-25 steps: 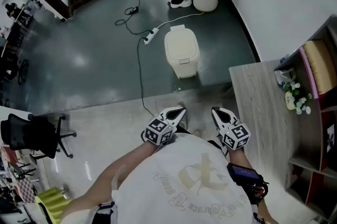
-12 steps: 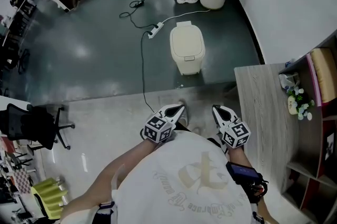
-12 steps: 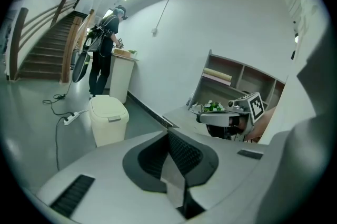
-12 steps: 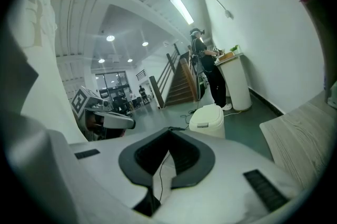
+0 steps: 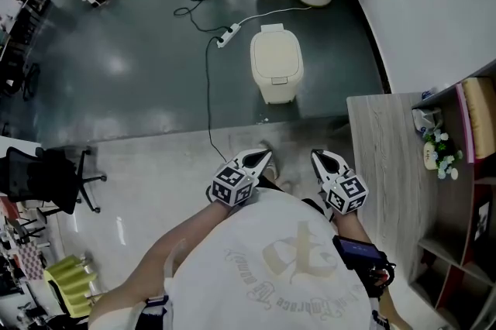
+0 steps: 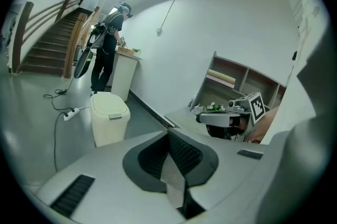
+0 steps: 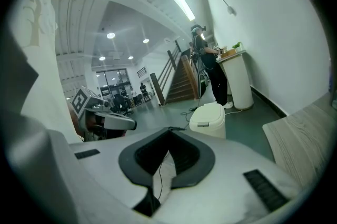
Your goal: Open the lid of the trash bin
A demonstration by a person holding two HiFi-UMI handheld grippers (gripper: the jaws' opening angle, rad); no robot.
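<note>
Ahead: trash bin (image 5: 277, 67), lid down, on the floor (image 5: 139, 49) well beyond both grippers, long axis running away. Left gripper (image 5: 262, 159) marginally nearer than right gripper (image 5: 322, 159). Both jaws pressed together, empty.

No word or number can be read here. The person's white shirt (image 5: 232, 282) carries a pale round emblem (image 5: 298, 257) with small letters under it, too faint to read. The marker cube (image 5: 233, 190) of the left gripper (image 5: 265, 159) and the cube (image 5: 346, 197) of the right gripper (image 5: 318, 159) show only black-and-white squares.
</note>
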